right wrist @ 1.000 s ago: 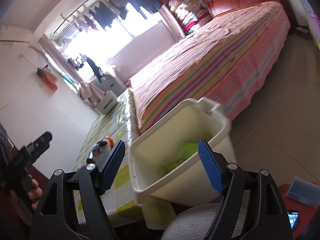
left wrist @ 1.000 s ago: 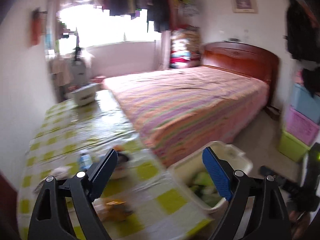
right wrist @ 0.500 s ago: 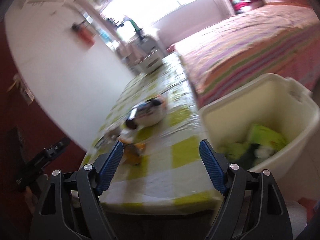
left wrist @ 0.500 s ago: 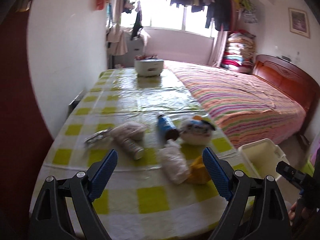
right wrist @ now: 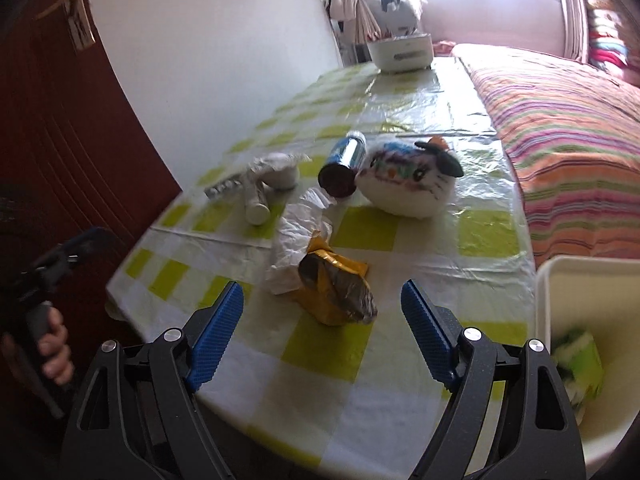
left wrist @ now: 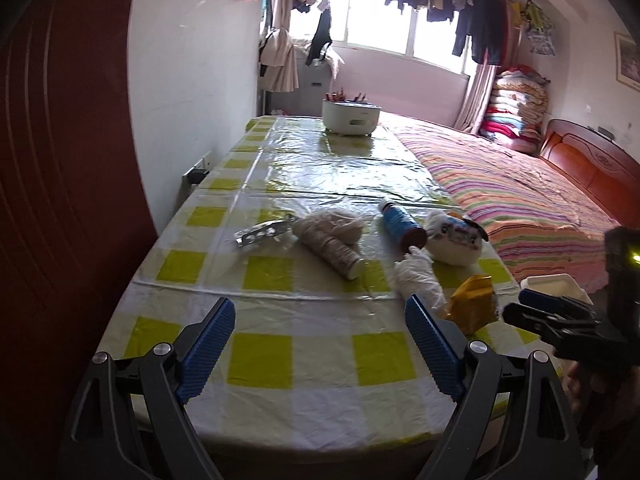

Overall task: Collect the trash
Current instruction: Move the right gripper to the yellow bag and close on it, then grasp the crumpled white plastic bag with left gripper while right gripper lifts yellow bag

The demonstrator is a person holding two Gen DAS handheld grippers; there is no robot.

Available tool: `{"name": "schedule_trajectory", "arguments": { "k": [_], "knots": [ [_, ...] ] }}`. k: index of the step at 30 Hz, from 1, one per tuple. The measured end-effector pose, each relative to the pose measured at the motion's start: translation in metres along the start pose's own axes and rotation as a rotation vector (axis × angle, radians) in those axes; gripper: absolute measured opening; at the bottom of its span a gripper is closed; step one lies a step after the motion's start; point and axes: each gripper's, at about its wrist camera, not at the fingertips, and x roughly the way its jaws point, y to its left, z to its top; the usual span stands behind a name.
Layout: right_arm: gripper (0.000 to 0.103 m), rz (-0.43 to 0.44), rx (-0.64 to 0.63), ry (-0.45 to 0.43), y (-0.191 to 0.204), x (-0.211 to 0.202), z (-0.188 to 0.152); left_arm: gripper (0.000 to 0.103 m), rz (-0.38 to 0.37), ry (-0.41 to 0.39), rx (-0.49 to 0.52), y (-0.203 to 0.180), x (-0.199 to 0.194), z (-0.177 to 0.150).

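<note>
We hold the left tool [left wrist: 320,340] over the near edge of the bench [left wrist: 260,352], jaws spread wide, nothing between them. Ahead of us on the checked cloth lies the trash: a foil blister strip [left wrist: 262,234] at the left, a stack of paper cups [left wrist: 330,248] on its side just beside it with a crumpled clear bag [left wrist: 344,222] behind, then a blue can [left wrist: 400,226] tipped over. A white plastic glove [left wrist: 418,276] sprawls below the can, touching a crumpled yellow wrapper [left wrist: 474,304]. A plush cat toy [left wrist: 454,240] sits right against the can.

Our right tool [right wrist: 322,326] is wide too and grips nothing; the yellow wrapper [right wrist: 336,290] lies on the bench just ahead of its fingertips, in line with the gap between them. The glove [right wrist: 296,248] lies beside it, the can [right wrist: 344,166] and plush [right wrist: 408,184] farther on. At the right, off the bench edge, stands our cream bin [right wrist: 548,280] with green scraps [right wrist: 582,360] already inside. A white pot [left wrist: 352,116] stands at the far end of the bench, and the striped bed [left wrist: 520,196] runs alongside.
</note>
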Motion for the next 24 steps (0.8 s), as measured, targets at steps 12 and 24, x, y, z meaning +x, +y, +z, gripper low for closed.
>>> {"name": "schedule_trajectory", "arguments": {
  "k": [12,24],
  "knots": [
    [0.03,-0.018,-0.033,0.109,-0.004,0.048,0.004,0.084,-0.004,0.031,-0.012,0.006,0.001,-0.007],
    [0.019,0.0,0.117,-0.068,-0.028,-0.026,-0.006,0.084,-0.077,0.092,0.021,-0.038,0.026,0.0]
  ]
}}
